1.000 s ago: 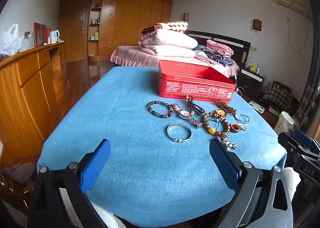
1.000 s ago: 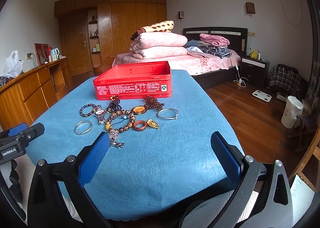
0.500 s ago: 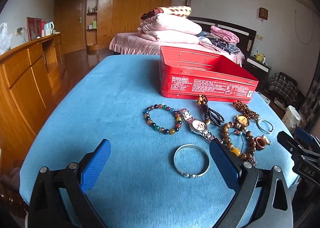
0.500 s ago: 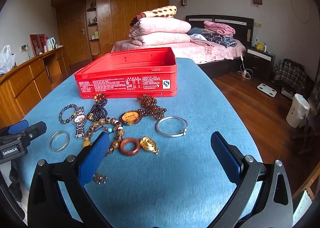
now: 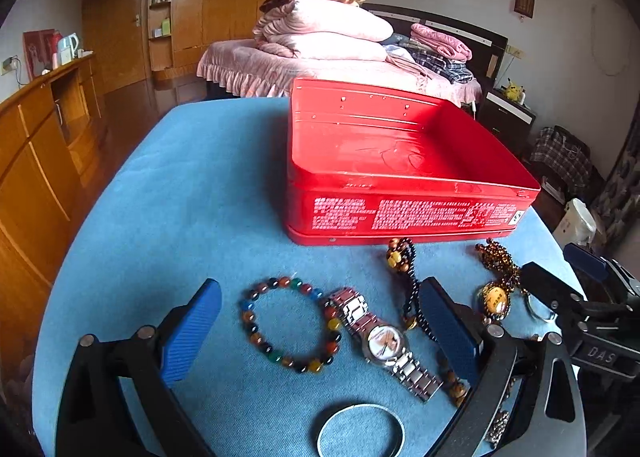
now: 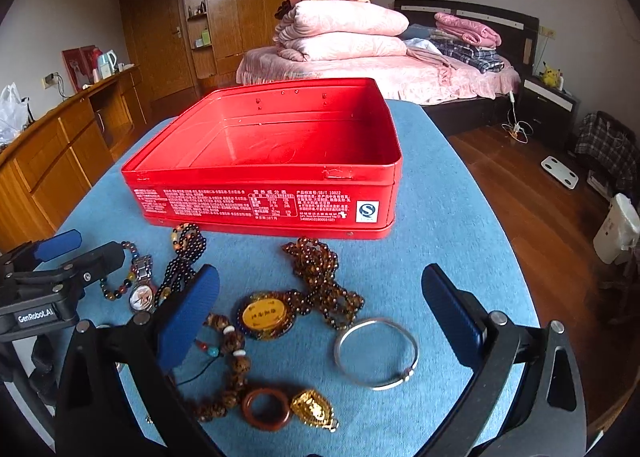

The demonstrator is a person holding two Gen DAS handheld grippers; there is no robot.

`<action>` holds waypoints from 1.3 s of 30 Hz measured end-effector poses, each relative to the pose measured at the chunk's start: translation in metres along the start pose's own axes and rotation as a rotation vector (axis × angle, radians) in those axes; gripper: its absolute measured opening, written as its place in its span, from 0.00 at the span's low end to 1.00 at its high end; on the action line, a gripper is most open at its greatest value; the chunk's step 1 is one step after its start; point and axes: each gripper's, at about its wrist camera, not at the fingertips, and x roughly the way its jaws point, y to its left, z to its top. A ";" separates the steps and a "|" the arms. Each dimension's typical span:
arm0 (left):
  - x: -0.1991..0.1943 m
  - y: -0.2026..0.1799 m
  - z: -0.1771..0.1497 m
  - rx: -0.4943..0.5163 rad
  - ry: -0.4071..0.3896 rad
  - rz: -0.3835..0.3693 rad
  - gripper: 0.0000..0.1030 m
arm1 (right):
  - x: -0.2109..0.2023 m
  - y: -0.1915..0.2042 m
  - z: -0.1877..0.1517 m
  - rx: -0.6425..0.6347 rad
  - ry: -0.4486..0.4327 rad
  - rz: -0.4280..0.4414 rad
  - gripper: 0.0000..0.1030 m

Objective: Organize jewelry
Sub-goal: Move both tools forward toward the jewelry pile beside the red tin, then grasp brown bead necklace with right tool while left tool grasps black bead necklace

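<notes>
The jewelry lies loose on the blue tablecloth [image 6: 440, 217], in a row just near of the open red tin [image 6: 272, 161], whose inside holds nothing. In the left wrist view, a multicoloured bead bracelet [image 5: 291, 327] and a metal wristwatch [image 5: 386, 341] lie between the spread blue pads of the left gripper [image 5: 320, 331], which hovers above them gripping nothing; a plain silver bangle [image 5: 360, 431] lies nearer, at the bottom edge. In the right wrist view the right gripper [image 6: 320, 317] also stands wide apart and empty, and between its pads lie an amber pendant on brown beads [image 6: 266, 315] and a second silver bangle [image 6: 376, 353], with a reddish ring [image 6: 266, 407] and a gold charm [image 6: 314, 409] nearer still. Dark beads [image 6: 184, 257] lie to the left, against the tin's front. Beyond the table stand a bed with folded pink quilts [image 6: 340, 33], wooden wardrobes [image 6: 240, 5] and a long wooden sideboard [image 6: 60, 145] on the left.
</notes>
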 end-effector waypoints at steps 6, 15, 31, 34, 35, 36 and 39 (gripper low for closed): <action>0.017 -0.004 0.022 0.024 0.043 0.007 0.94 | 0.030 -0.003 0.015 0.005 0.122 0.045 0.95; 0.023 0.019 0.017 -0.098 0.103 -0.099 0.92 | 0.044 -0.004 0.012 0.005 0.206 0.124 0.59; 0.032 -0.022 0.021 -0.010 0.138 -0.190 0.74 | 0.040 -0.023 0.011 -0.021 0.169 0.092 0.18; 0.039 -0.037 0.019 0.028 0.156 -0.172 0.72 | 0.038 -0.029 0.012 0.000 0.158 0.081 0.18; 0.042 -0.040 0.016 0.033 0.169 -0.172 0.67 | 0.038 -0.031 0.013 0.009 0.158 0.080 0.17; 0.045 -0.043 0.015 0.040 0.175 -0.167 0.61 | 0.038 -0.034 0.013 0.020 0.159 0.081 0.18; 0.052 -0.049 0.012 0.042 0.206 -0.193 0.51 | 0.039 -0.040 0.013 0.035 0.157 0.075 0.18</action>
